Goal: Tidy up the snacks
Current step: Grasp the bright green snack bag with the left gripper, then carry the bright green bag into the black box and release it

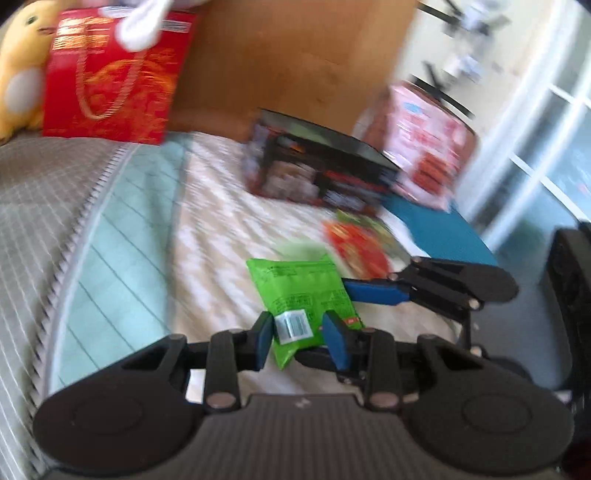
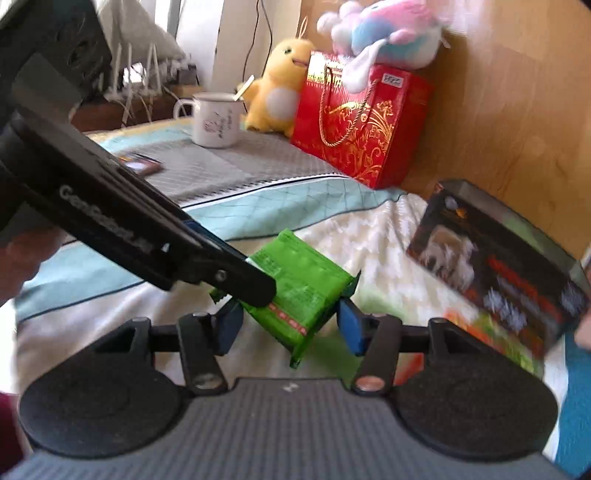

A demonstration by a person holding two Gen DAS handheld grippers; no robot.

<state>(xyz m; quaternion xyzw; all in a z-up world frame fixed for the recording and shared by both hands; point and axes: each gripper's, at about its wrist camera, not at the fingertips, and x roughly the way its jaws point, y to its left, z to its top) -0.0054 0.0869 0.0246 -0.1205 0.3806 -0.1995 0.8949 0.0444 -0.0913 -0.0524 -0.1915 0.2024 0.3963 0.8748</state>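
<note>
A green snack packet (image 1: 301, 295) hangs between both grippers above a bed (image 1: 207, 206) with a pale zigzag cover. In the left wrist view, the left gripper (image 1: 300, 338) has its two blue pads (image 1: 264, 341) set on either side of the packet's lower corner, close against the wrapper near a small white barcode label (image 1: 293, 325) — it looks pinched, though the blur leaves the contact a little unsure. The right gripper (image 1: 373, 291) comes in from the right, its blue finger touching the packet's far edge.

In the right wrist view, the same packet (image 2: 295, 291) sits tilted between the right gripper's (image 2: 290, 326) fingers (image 2: 351, 328). They are spread fairly wide; the right pad meets the packet's edge, and I cannot tell whether the left pad touches it. The left gripper (image 2: 258, 284) crosses in from the upper left, its black tip lying over the packet's near side.

Behind the packet lies a dark box (image 1: 317, 166) with printed pictures, and just in front of it a red and green packet (image 1: 356, 243) rests on the cover. A pink package (image 1: 428, 147) stands at the bed's far right by a wooden board (image 1: 295, 51).

Farther back, a red gift bag (image 2: 360, 122) with gold cord handles stands against the board — a pink and blue plush toy (image 2: 391, 33) sits on top of it, and a yellow plush toy (image 2: 277, 88) is just beside it. A white mug (image 2: 216, 120) stands on the grey checked part of the bedding.
</note>
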